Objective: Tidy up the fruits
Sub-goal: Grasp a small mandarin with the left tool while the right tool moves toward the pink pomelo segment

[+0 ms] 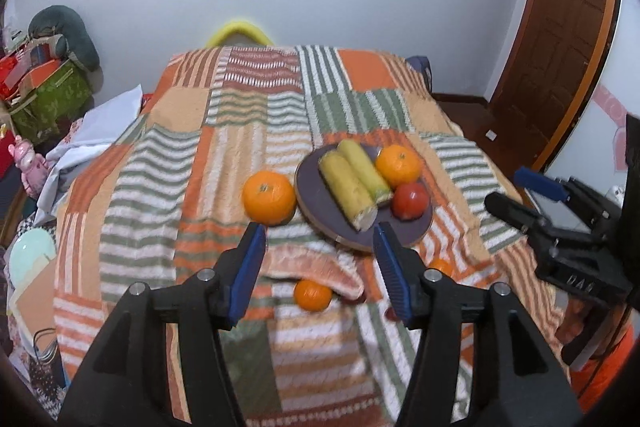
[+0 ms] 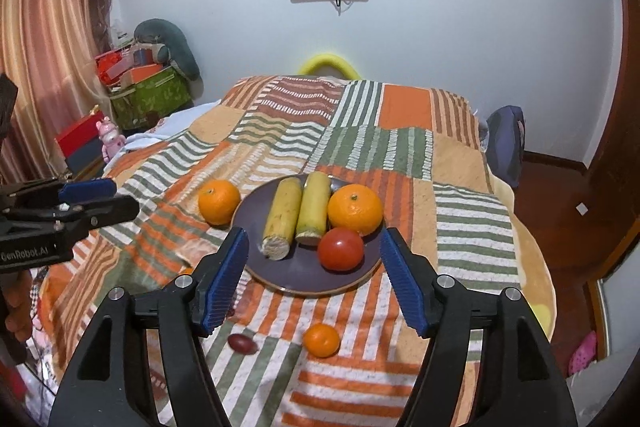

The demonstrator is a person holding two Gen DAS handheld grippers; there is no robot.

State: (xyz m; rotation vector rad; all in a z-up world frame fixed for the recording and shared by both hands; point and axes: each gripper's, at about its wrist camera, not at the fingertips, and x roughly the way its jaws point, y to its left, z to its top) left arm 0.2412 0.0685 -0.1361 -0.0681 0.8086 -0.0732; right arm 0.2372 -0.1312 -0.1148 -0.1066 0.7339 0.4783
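A dark plate [image 2: 304, 277] on the patchwork blanket carries two corn cobs [image 2: 296, 215], a big orange [image 2: 355, 209] and a tomato [image 2: 341, 249]. Another big orange [image 2: 219, 201] lies on the blanket just left of the plate. A small tangerine [image 2: 321, 339] and a dark red fruit [image 2: 242, 343] lie nearer to me. My right gripper [image 2: 314, 255] hovers open above the plate's near rim, holding nothing. My left gripper [image 1: 320, 247] is open and empty too, above the blanket between the loose orange [image 1: 269, 197] and the plate [image 1: 316, 199]. A tangerine [image 1: 313, 294] sits under a blanket fold.
The bed's blanket [image 2: 400, 147] is rumpled near the front. Boxes and a green bin [image 2: 148, 95] stand at the left by a curtain. A wooden door [image 1: 560, 59] and bare floor lie to the right. A second small orange [image 1: 440, 265] peeks out behind my left gripper's finger.
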